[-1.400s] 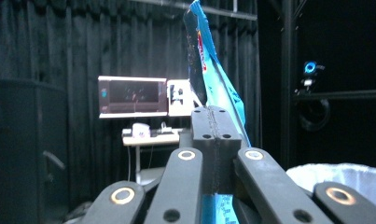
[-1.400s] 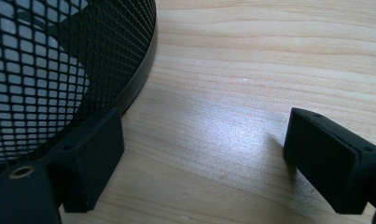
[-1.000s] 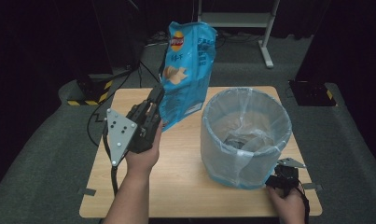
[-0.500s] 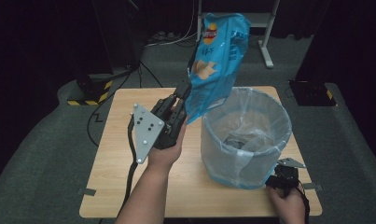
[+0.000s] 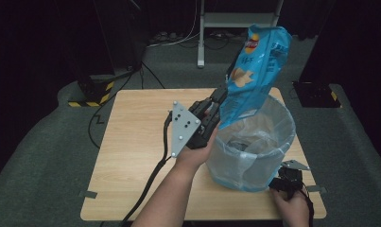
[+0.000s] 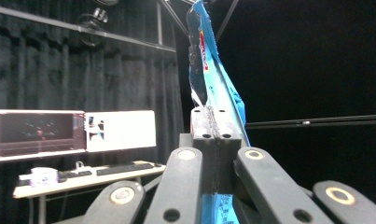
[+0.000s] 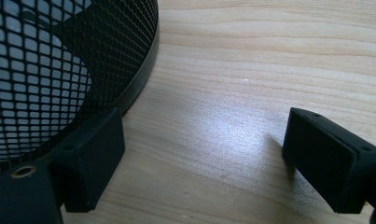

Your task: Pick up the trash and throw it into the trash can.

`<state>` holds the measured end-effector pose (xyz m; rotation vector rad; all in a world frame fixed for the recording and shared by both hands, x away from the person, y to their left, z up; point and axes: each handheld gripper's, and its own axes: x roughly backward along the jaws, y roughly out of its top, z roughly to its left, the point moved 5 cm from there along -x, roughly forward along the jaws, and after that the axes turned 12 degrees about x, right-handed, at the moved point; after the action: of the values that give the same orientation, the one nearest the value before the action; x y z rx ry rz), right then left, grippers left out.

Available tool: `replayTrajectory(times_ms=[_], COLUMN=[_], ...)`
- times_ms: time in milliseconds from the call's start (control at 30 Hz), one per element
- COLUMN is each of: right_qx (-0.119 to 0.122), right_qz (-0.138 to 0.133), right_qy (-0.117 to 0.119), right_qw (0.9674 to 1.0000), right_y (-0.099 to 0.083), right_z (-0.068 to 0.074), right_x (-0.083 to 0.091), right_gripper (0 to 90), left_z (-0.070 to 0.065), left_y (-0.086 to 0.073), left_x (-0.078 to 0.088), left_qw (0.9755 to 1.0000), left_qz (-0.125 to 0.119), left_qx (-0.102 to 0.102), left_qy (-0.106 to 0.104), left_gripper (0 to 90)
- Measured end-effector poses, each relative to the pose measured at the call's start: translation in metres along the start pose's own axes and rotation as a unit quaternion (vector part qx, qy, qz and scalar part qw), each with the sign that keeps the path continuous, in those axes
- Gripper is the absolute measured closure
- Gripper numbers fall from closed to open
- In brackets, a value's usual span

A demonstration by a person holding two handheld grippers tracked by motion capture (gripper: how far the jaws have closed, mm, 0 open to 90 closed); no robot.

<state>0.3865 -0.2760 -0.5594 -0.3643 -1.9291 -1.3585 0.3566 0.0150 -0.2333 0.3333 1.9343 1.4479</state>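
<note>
The blue potato-chip bag (image 5: 254, 75) is hanging in the air, tilted, with its lower end over the near-left rim of the mesh wastebasket (image 5: 254, 142), which is lined with a translucent plastic liner (image 5: 273, 118) and standing on the right half of the wooden desk (image 5: 136, 156). The left claw (image 5: 220, 100) is grasping the bag by one edge; in the left gripper view the jaws are pressing together on a thin fold of blue film (image 6: 223, 107) while the rest of the bag is rising well above them. Because the grip is taking only a narrow strip of slick film, the bag is likely at risk of sliding out or pivoting around the pinch point. Most of the bag is standing above and outside the rim, so a release here could be letting it catch on the rim, fold the liner inward, or tip out onto the desk. The right claw (image 5: 288, 178) is resting on the desk just beside the basket's base, its jaws spread apart and empty; the right gripper view is showing the black mesh wall (image 7: 59, 60) close to one finger (image 7: 90, 154). Since it is not gripping the basket, a push from the bag or the left hand (image 5: 195, 153) could be shifting the light container.
</note>
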Motion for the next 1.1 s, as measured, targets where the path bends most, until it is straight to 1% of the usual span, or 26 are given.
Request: replayTrajectory(times_ms=[33, 167, 267, 467, 500, 533, 567, 600, 633, 667, 700, 733, 767, 833, 1000, 1100], right_qx=[0.000, 0.000, 0.000, 0.002, 0.001, 0.003, 0.002, 0.002, 0.002, 0.004, 0.001, 0.002, 0.002, 0.002, 0.002, 0.002], right_qz=[0.000, 0.000, 0.000, 0.001, 0.002, 0.001, 0.002, 0.002, 0.002, 0.001, 0.002, 0.002, 0.002, 0.002, 0.002, 0.002], right_qy=[0.000, 0.000, 0.000, 0.001, 0.001, 0.001, 0.001, 0.001, 0.002, 0.002, 0.003, 0.003, 0.003, 0.003, 0.003, 0.003], right_qw=[1.0000, 1.0000, 1.0000, 1.0000, 1.0000, 1.0000, 1.0000, 1.0000, 1.0000, 1.0000, 1.0000, 1.0000, 1.0000, 1.0000, 1.0000, 1.0000], right_y=[0.000, 0.000, 0.000, 0.000, 0.000, -0.001, -0.001, -0.001, -0.001, -0.001, -0.001, -0.001, -0.001, -0.001, -0.001, -0.001], right_z=[0.000, 0.000, 0.000, 0.000, 0.000, 0.000, 0.001, 0.001, 0.001, 0.001, 0.001, 0.001, 0.001, 0.001, 0.001, 0.001], right_x=[0.000, 0.000, 0.000, 0.001, 0.001, 0.001, 0.001, 0.001, 0.001, 0.001, 0.001, 0.002, 0.002, 0.002, 0.002, 0.002], right_gripper=[12.3, 12.3, 12.3, 12.4, 12.4, 12.4, 12.4, 12.4, 12.4, 12.4, 12.4, 12.4, 12.4, 12.4, 12.4, 12.4], left_z=[-0.003, -0.008, -0.010, -0.015, -0.015, -0.016, -0.016, -0.015, -0.014, -0.012, -0.010, -0.010, -0.011, -0.011, -0.008, -0.006], left_y=[-0.004, -0.010, -0.012, -0.014, -0.015, -0.016, -0.020, -0.022, -0.024, -0.026, -0.027, -0.028, -0.028, -0.028, -0.027, -0.028], left_x=[-0.005, -0.014, -0.017, -0.028, -0.030, -0.033, -0.038, -0.039, -0.041, -0.043, -0.044, -0.043, -0.042, -0.041, -0.040, -0.039], left_qw=[1.0000, 0.9998, 0.9997, 0.9993, 0.9991, 0.9989, 0.9988, 0.9991, 0.9990, 0.9982, 0.9973, 0.9973, 0.9974, 0.9973, 0.9968, 0.9964], left_qz=[0.003, 0.007, 0.008, 0.009, 0.012, 0.019, 0.033, 0.035, 0.042, 0.055, 0.068, 0.069, 0.070, 0.072, 0.079, 0.084], left_qx=[0.005, 0.014, 0.015, 0.026, 0.027, 0.028, 0.023, 0.017, 0.009, 0.019, 0.025, 0.022, 0.012, 0.009, 0.008, 0.012], left_qy=[-0.005, -0.012, -0.015, -0.027, -0.030, -0.033, -0.028, -0.020, -0.007, -0.011, -0.016, -0.014, -0.010, -0.011, -0.008, -0.005], left_gripper=[90.0, 90.0, 90.0, 90.0, 90.0, 89.8, 88.4, 78.0, 61.1, 46.1, 43.6, 42.5, 42.4, 42.4, 42.3, 42.3])
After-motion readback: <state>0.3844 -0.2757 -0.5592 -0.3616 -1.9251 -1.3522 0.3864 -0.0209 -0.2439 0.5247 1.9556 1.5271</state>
